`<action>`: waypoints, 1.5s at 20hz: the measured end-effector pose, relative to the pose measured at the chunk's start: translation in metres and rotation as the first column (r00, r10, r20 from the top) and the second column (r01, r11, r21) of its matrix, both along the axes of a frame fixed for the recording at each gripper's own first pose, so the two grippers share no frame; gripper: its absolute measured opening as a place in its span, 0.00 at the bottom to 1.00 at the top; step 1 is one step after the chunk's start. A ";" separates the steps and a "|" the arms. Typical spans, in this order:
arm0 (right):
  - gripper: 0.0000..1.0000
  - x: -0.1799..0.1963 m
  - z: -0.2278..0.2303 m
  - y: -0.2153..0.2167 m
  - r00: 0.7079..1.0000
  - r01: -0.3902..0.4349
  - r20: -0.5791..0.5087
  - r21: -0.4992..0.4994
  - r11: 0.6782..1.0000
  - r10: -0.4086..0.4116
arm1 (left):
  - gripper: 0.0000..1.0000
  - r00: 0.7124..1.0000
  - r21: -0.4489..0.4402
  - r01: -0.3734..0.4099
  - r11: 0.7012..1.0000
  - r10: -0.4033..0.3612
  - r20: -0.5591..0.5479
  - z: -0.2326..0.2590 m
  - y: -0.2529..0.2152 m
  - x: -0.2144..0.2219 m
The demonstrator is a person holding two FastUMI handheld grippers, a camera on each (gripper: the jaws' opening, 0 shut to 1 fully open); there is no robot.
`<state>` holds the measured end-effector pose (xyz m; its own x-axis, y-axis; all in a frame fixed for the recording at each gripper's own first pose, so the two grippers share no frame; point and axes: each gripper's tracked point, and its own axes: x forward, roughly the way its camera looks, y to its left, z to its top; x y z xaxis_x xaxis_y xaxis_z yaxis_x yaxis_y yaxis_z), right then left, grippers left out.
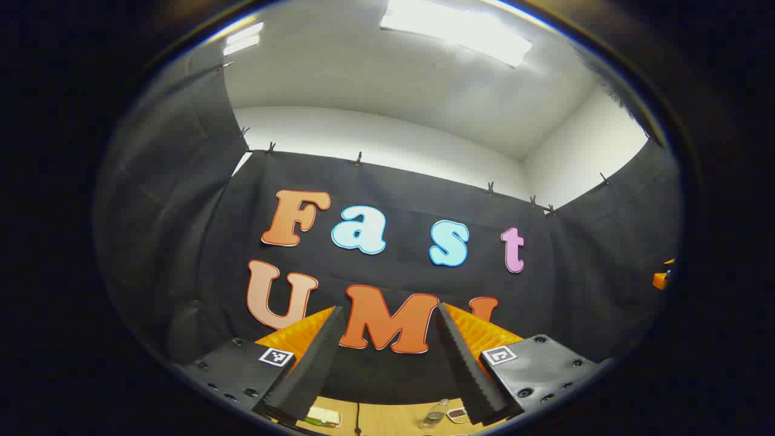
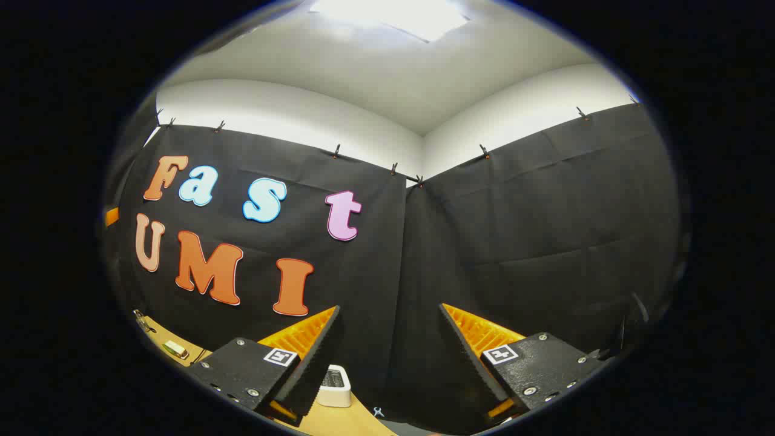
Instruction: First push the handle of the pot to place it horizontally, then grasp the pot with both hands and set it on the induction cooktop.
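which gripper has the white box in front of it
The right gripper: a white box sits on the table just ahead of it. The left gripper faces a bottle instead.

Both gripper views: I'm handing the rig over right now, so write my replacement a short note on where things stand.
Left gripper: jaws open, empty, aimed up at the booth wall above the wooden table.
Right gripper: jaws open, empty, also aimed high toward the booth corner; a small white container sits on the table just ahead.
Pot and cooktop: cannot place either from these frames.
Done: nothing I can confirm.
Left: tilt down, find the pot, push its handle horizontal, lift with both grippers, set it on the cooktop.
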<state>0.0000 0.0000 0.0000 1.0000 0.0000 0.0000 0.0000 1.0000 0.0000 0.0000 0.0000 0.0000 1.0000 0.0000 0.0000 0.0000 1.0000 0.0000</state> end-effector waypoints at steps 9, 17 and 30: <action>0.96 -0.004 -0.012 -0.012 1.000 -0.003 -0.017 -0.006 1.000 0.003 | 0.97 1.000 0.013 -0.021 1.000 0.021 0.006 0.003 -0.014 -0.005; 0.96 -0.004 -0.015 0.014 0.999 -0.046 -0.021 -0.008 0.999 0.046 | 0.97 0.999 0.039 -0.046 0.998 0.046 0.003 0.004 0.003 -0.016; 0.96 -0.010 -0.048 0.098 0.977 -0.184 -0.099 0.044 0.982 0.188 | 0.98 0.996 0.079 -0.023 0.997 0.030 -0.082 -0.033 0.022 -0.024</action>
